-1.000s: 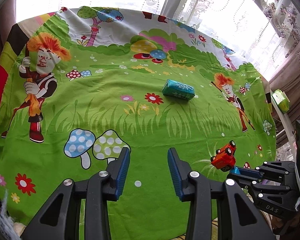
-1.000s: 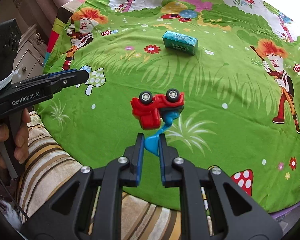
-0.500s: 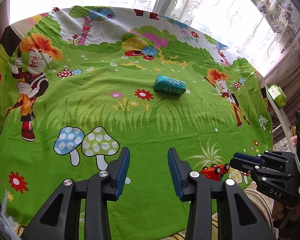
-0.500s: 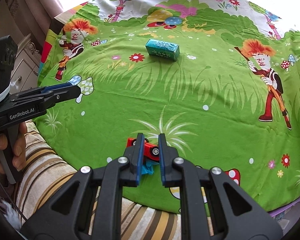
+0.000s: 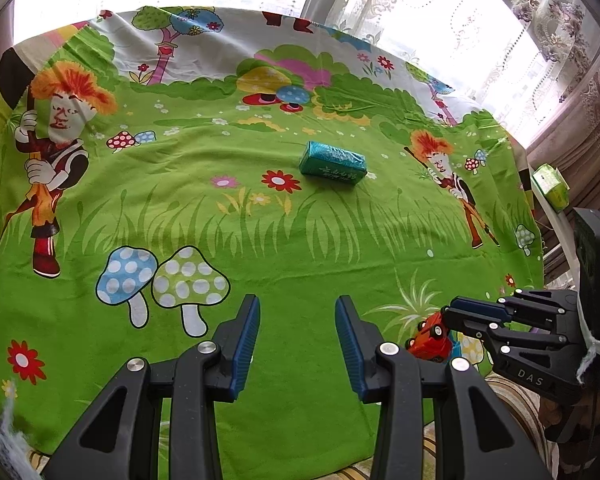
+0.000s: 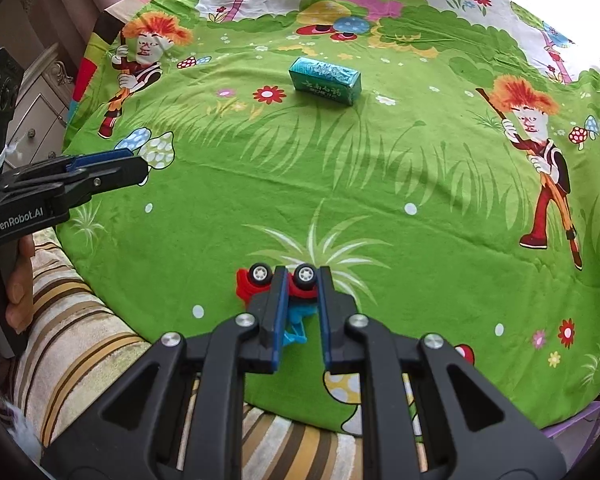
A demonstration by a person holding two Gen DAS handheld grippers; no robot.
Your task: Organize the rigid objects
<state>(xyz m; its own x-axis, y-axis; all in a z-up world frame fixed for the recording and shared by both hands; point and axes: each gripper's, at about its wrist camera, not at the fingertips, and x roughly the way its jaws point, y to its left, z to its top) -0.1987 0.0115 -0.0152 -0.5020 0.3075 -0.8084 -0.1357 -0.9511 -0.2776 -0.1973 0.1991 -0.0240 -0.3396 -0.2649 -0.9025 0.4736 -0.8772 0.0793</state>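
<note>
A red toy car with a blue part [image 6: 268, 286] lies on its side, wheels up, on the green cartoon cloth near the front edge. My right gripper [image 6: 302, 280] stands open around it, fingers either side, no longer clamping it. The car also shows in the left wrist view [image 5: 430, 336] at the right gripper's tip [image 5: 456, 314]. A teal wrapped box [image 5: 333, 165] lies mid-cloth, also seen in the right wrist view [image 6: 325, 81]. My left gripper [image 5: 297, 334] is open and empty above the cloth's front part; it shows in the right wrist view [image 6: 140, 168].
The cloth [image 5: 260, 248] covers a table whose front edge borders a striped cushion [image 6: 80, 344]. A white cabinet [image 6: 40, 112] stands at the left. A green packet [image 5: 550, 186] sits on a ledge at the right by the curtains.
My right gripper lowered the red car from the air to the cloth near the front edge and opened its jaws off it. The left gripper stayed open and barely moved.
</note>
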